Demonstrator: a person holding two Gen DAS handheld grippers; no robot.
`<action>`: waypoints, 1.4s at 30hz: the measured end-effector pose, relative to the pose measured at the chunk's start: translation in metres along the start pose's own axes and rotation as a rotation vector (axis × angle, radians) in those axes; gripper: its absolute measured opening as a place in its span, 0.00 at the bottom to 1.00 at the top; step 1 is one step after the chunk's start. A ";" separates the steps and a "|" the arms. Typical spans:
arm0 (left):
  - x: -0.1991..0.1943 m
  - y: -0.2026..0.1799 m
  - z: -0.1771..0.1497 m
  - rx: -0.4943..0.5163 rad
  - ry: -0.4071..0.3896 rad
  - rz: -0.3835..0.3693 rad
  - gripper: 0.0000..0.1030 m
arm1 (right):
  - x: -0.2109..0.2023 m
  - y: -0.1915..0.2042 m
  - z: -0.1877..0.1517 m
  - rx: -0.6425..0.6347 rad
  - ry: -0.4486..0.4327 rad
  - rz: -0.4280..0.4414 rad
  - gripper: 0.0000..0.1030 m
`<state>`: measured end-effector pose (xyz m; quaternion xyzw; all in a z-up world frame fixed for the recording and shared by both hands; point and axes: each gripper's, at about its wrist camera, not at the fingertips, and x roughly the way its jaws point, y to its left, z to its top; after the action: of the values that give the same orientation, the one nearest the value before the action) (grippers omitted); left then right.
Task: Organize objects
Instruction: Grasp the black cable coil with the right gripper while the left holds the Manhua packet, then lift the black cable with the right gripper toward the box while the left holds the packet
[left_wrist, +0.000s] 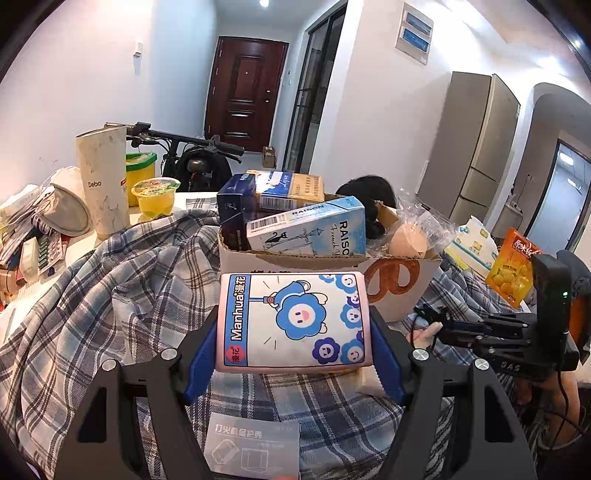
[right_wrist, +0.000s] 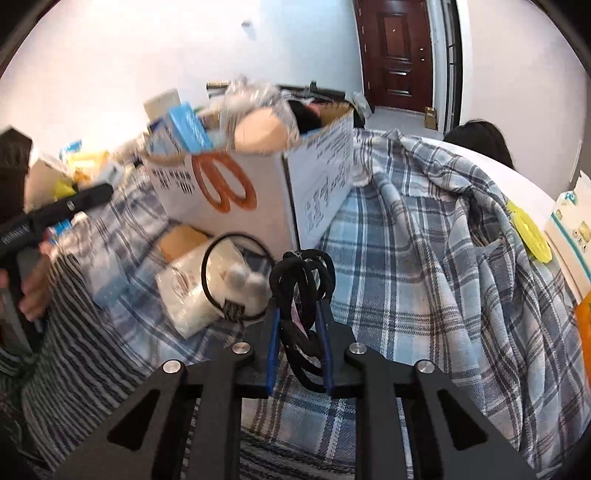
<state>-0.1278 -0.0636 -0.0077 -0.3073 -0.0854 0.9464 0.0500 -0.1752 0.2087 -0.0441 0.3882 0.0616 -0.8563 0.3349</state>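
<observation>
Two jaws, both gripping: left gripper (left_wrist: 293, 350) partly open, blue pads clamped on the sides of a tissue pack (left_wrist: 293, 321), held above the plaid cloth (left_wrist: 122, 295) just in front of the carton (left_wrist: 406, 284). Right gripper (right_wrist: 300, 321) nearly closed, pinching a bunch of black hair ties (right_wrist: 301, 280), low over the same cloth, near the carton's corner. Beside them, one loose hair tie (right_wrist: 236, 277) lying over a white packet (right_wrist: 192, 291). Carton already stuffed with boxes (left_wrist: 314, 229) and a plastic bag (left_wrist: 417, 229). Farther left on the counter (left_wrist: 85, 240), a tumbler (left_wrist: 103, 181) and jelly cup (left_wrist: 155, 197).
</observation>
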 end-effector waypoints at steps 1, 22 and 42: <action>0.000 0.001 0.000 -0.004 0.002 0.000 0.72 | -0.002 -0.001 0.000 0.009 -0.008 0.001 0.15; -0.002 0.005 0.002 -0.028 -0.011 0.001 0.72 | -0.064 0.001 0.013 0.061 -0.336 0.192 0.12; -0.005 0.014 0.004 -0.074 -0.035 -0.009 0.72 | 0.027 -0.050 0.125 0.431 -0.365 0.322 0.12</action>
<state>-0.1266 -0.0782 -0.0042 -0.2919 -0.1227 0.9477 0.0414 -0.2970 0.1875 0.0152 0.2949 -0.2443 -0.8413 0.3815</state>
